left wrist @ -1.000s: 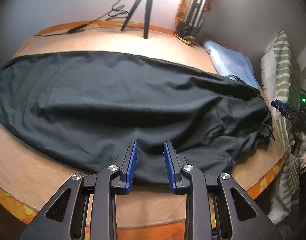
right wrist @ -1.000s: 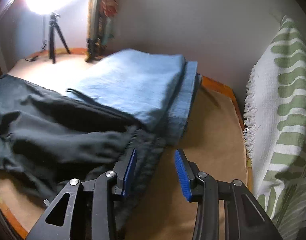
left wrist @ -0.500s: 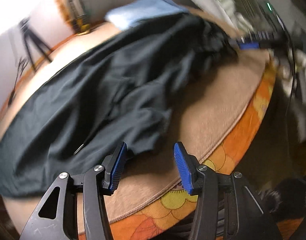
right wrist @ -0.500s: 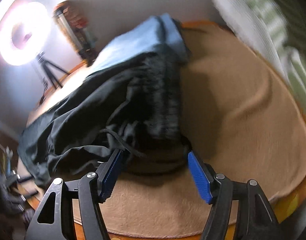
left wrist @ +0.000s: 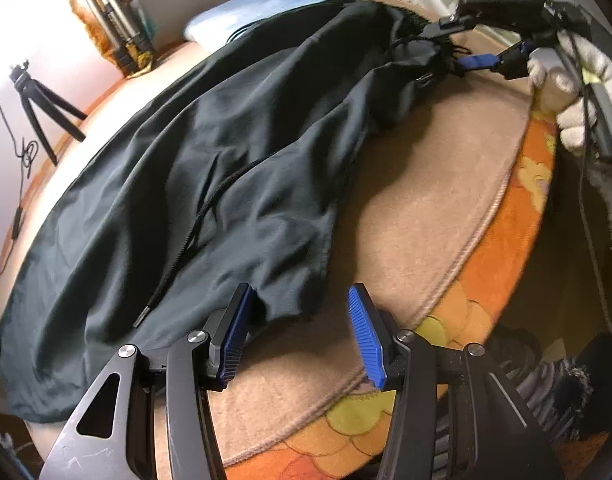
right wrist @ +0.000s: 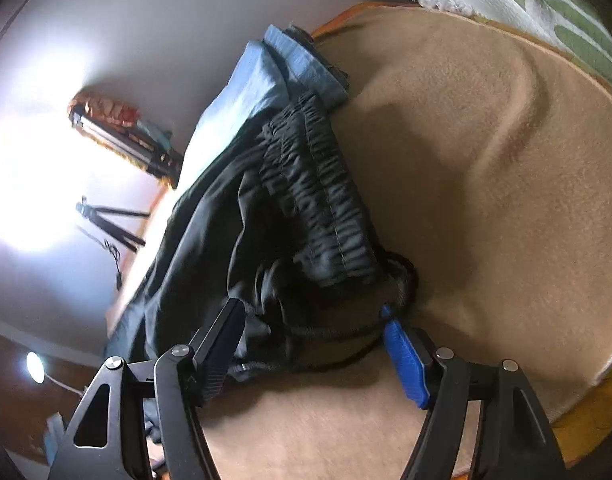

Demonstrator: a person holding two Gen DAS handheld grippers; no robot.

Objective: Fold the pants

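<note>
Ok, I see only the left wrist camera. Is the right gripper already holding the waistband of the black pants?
Observer: Not yet. The right gripper is open. Its jaws have just been opening, and the waistband corner lies between them, not pinched.
Operator: Is anything else between them?
Observer: Yes, a drawstring loop, close to the blue pad.
Operator: And at the waistband's far end?
Observer: It touches the folded light-blue cloth.
</note>
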